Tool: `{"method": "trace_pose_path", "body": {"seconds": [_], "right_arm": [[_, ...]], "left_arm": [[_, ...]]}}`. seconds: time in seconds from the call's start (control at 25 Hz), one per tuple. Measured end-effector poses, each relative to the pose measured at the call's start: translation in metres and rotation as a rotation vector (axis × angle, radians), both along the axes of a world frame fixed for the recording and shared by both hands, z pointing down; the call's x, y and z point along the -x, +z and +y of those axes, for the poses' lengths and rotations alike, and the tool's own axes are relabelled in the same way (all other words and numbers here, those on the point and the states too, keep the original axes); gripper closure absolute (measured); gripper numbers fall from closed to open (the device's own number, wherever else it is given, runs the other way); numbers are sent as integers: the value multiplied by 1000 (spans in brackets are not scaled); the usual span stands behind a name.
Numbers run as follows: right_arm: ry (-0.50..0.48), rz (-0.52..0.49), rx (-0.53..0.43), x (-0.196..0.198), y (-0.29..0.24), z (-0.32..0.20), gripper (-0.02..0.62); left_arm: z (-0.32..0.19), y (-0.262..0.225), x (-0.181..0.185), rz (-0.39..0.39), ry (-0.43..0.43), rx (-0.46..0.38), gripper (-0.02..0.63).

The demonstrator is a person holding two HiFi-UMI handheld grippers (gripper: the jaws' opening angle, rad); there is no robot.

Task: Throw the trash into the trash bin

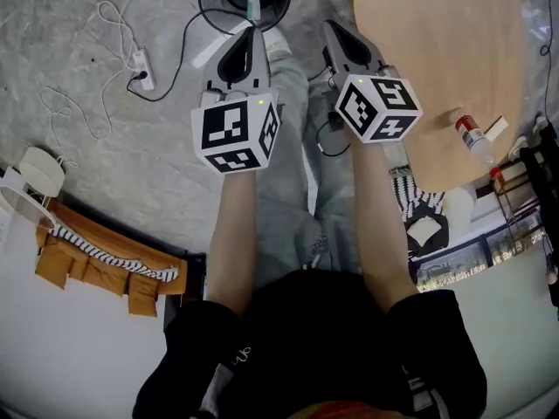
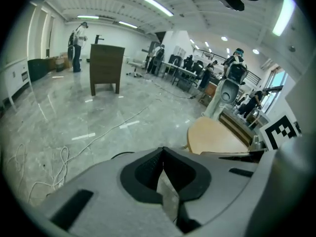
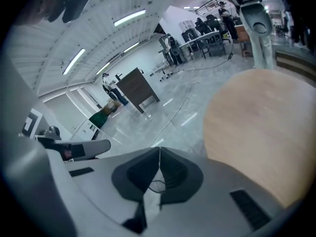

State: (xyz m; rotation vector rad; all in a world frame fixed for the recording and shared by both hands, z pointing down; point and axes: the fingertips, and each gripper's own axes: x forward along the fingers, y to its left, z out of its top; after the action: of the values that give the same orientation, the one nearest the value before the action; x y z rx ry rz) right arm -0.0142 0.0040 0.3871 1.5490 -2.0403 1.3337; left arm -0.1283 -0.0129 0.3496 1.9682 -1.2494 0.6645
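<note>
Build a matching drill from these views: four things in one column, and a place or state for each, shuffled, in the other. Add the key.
Column one
1. bottle
2. power strip
3. dark cabinet
4. right hand-held gripper

Column two
A. jaws closed together
B. on the round wooden table
C. standing upright far off on the grey floor
D. lying on the floor near the person, at the head view's left

Pairs: 1-B, 2-D, 3-C, 4-A
</note>
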Motion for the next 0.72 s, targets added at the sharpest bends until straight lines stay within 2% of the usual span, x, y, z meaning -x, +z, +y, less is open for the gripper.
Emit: {"method": "trace_pose_path", "body": {"seconds": [0.36, 0.72], "right_arm": [[165, 49, -133, -75, -82, 22, 584], [332, 102, -212, -167, -160, 70, 584]], "left_arm": [[5, -74, -73, 27, 138, -104, 601], [37, -136, -157, 61, 256, -145, 601]]}}
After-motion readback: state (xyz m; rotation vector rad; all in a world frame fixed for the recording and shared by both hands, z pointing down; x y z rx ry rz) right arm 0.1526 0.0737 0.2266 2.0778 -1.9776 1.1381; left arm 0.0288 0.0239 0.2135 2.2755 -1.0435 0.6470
